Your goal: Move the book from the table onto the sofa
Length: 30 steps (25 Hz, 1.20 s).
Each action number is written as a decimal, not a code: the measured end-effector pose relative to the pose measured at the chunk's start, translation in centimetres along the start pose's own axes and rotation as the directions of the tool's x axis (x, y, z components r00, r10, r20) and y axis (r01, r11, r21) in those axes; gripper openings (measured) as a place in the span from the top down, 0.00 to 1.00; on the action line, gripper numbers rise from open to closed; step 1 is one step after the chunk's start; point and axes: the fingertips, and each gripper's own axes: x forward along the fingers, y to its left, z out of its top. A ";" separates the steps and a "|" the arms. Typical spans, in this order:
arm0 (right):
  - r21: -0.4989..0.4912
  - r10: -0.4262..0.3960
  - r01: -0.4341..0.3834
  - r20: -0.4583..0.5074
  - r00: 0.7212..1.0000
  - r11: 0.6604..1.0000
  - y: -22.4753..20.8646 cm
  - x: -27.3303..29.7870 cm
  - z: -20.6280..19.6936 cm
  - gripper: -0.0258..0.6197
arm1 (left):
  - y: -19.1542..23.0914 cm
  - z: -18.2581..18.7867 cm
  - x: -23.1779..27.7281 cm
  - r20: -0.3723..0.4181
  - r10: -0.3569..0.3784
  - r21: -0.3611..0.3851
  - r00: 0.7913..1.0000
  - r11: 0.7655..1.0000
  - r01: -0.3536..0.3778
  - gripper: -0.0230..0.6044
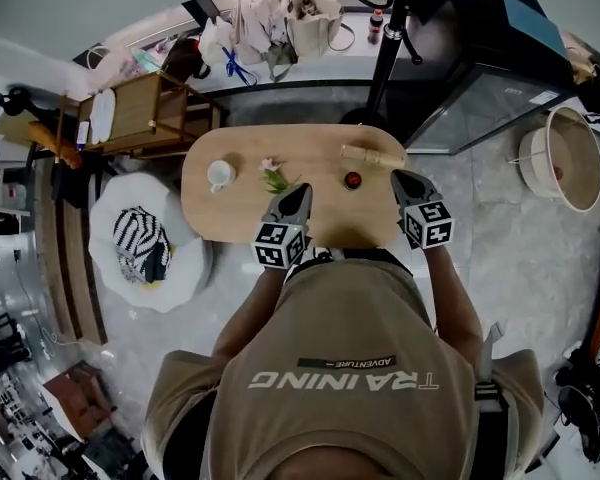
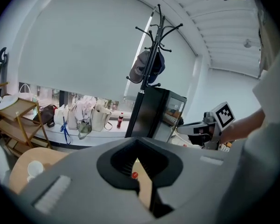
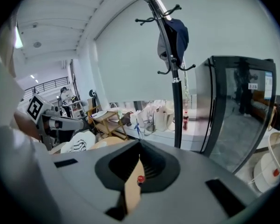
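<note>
No book can be made out on the worktop [image 1: 240, 218]; only a cup [image 1: 220, 175], a flower [image 1: 274, 177], a small red object [image 1: 353, 179] and a wooden roll [image 1: 372, 155] show there. The left gripper [image 1: 300, 192] and right gripper [image 1: 399, 176] hang over its near edge, fingers clenched on nothing. Reaching in like this could topple the cup or sweep the flower off, or take the wrong thing. A white padded seat [image 1: 115, 196], perhaps the sofa, stands just left.

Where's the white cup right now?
In the head view, the white cup stands on the left end of the oval table, just left of the flower.
</note>
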 end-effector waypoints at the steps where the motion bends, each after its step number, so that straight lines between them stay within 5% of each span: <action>1: 0.001 0.011 -0.011 -0.002 1.000 1.000 -0.7 0.7 0.0 0.95 | 0.0 0.3 0.5 -0.003 0.001 -0.015 1.000 1.000 -0.001 0.98; 5: -0.040 0.068 -0.071 -0.072 0.995 0.997 -2.3 3.2 -1.4 0.95 | 0.3 0.5 1.9 -0.032 0.024 -0.057 0.999 0.998 -0.026 0.98; 11: -0.285 0.117 -0.189 -0.252 0.961 0.940 -4.3 7.6 -3.6 0.96 | 0.5 1.0 3.5 -0.043 0.041 -0.059 0.998 0.997 -0.044 0.98; 13: -0.418 0.102 -0.248 -0.341 0.935 0.874 -4.6 8.9 -4.6 0.95 | 0.5 0.8 3.4 -0.045 0.039 -0.062 0.998 0.997 -0.041 0.98; 15: -0.544 0.063 -0.331 -0.452 0.890 0.771 -5.0 10.4 -6.4 0.95 | 1.0 0.5 3.2 -0.051 0.039 -0.070 0.998 0.997 -0.042 0.98; 18: -0.582 0.038 -0.455 -0.588 0.808 0.674 -5.3 12.3 -9.4 0.95 | 1.9 -0.2 2.6 -0.059 0.048 -0.080 0.997 0.995 -0.053 0.98; 30: -0.472 0.081 -0.572 -0.720 0.689 0.671 -4.5 15.8 -13.2 0.90 | 3.9 -3.4 1.0 -0.100 0.073 -0.145 0.992 0.986 -0.087 0.98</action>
